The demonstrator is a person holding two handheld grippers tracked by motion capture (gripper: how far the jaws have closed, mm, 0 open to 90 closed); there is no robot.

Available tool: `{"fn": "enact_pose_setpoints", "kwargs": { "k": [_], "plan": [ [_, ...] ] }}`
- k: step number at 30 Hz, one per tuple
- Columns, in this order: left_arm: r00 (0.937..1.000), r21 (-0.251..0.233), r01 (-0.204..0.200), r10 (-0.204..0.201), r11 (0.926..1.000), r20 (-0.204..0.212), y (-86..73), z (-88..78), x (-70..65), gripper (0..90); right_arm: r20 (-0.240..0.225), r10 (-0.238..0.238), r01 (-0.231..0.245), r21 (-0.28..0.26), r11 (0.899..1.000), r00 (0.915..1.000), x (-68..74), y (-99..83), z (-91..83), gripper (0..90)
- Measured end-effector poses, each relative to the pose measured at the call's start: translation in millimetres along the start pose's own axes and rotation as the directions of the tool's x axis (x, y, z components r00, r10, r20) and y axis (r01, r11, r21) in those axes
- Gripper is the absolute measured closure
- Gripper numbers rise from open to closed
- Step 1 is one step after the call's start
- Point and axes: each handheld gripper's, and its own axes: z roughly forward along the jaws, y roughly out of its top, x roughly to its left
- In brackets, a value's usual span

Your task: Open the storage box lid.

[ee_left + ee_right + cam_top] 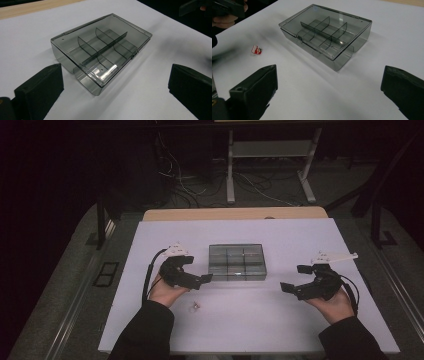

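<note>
A smoky clear plastic box (237, 262) with inner dividers sits shut in the middle of the white board (300, 235); its compartments look empty. My left gripper (197, 271) is open just left of the box, jaws wide apart and pointing at the box's corner (100, 82). Right of the box, about a hand's width away, my right gripper (296, 278) is open and holds nothing. In the right gripper view the box (329, 35) lies ahead between the spread jaws. A small red and white item (195, 307) (256, 49) lies on the board near the left hand.
The white board covers a wooden table whose edge (235, 213) shows at the back. Behind it stand a desk frame (270, 165) and loose cables (185, 185) on the floor. The other gripper (195, 6) shows at the far side of the left gripper view.
</note>
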Motion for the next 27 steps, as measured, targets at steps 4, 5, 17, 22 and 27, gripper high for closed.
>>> {"fn": "enact_pose_setpoints", "kwargs": {
  "k": [4, 5, 17, 22, 27],
  "plan": [
    [1.0000, 0.006, 0.002, -0.002, 1.0000, -0.007, -1.3, 3.3, 4.3, 0.0, 0.000, -0.003, 0.003, 0.000, 1.000, 1.0000, -2.3, 4.4, 2.8, 0.7],
    [1.0000, 0.006, 0.002, -0.002, 1.0000, -0.007, -1.3, 3.3, 4.3, 0.0, 0.000, -0.005, 0.005, -0.001, 1.000, 1.0000, -3.0, 5.3, 3.7, 0.7],
    [0.9998, 0.061, 0.014, -0.014, 0.9980, -0.013, -7.9, 18.8, 15.7, 0.0, -0.004, 0.002, -0.002, 0.005, 1.000, 1.0000, -13.9, 7.4, 18.1, 0.7],
    [0.9999, 0.089, 0.010, -0.009, 0.9960, -0.004, -10.0, 23.7, 15.9, 3.5, -0.004, 0.004, -0.004, 0.004, 1.000, 1.0000, -18.8, 7.1, 22.6, 0.7],
    [0.9997, 0.113, -0.023, 0.022, 0.9933, 0.009, -11.7, 28.8, 14.9, 12.2, -0.007, 0.005, -0.005, 0.009, 1.000, 1.0000, -22.2, 6.8, 26.2, 0.7]
  ]
}}
